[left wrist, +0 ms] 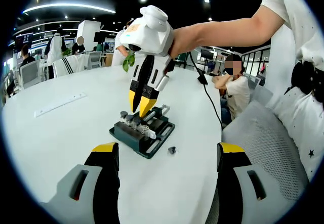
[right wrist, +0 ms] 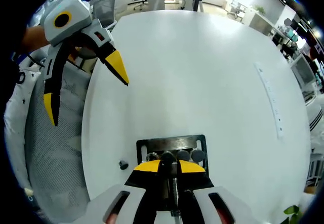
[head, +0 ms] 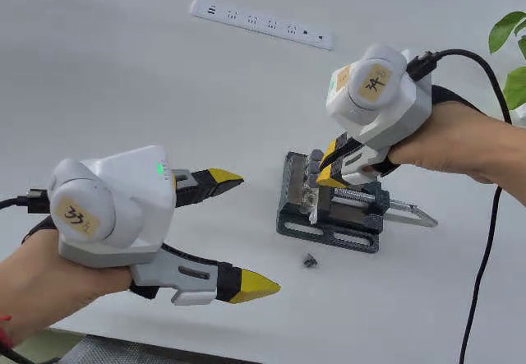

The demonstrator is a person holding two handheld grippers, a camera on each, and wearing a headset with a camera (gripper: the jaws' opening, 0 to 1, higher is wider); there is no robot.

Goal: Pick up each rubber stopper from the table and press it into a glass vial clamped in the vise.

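A dark vise (head: pixel 329 226) (left wrist: pixel 132 139) (right wrist: pixel 172 143) stands on the white table and clamps a row of glass vials (head: pixel 312 185) topped with grey stoppers (right wrist: pixel 190 155). My right gripper (head: pixel 328 163) (left wrist: pixel 140 104) (right wrist: pixel 167 167) points down at that row, its yellow tips closed around a dark stopper (right wrist: pixel 167 160) that sits on one vial. One loose rubber stopper (head: pixel 310 260) (left wrist: pixel 171 149) (right wrist: pixel 123 165) lies on the table just in front of the vise. My left gripper (head: pixel 249 232) (left wrist: pixel 164 150) hovers open left of the vise, holding nothing.
A white power strip (head: pixel 261 22) (left wrist: pixel 59 105) (right wrist: pixel 271 100) lies at the far side of the table. A black cable (head: pixel 485 241) trails from the right gripper. Green leaves (head: pixel 514 43) show at the right edge. People and chairs are beyond the table.
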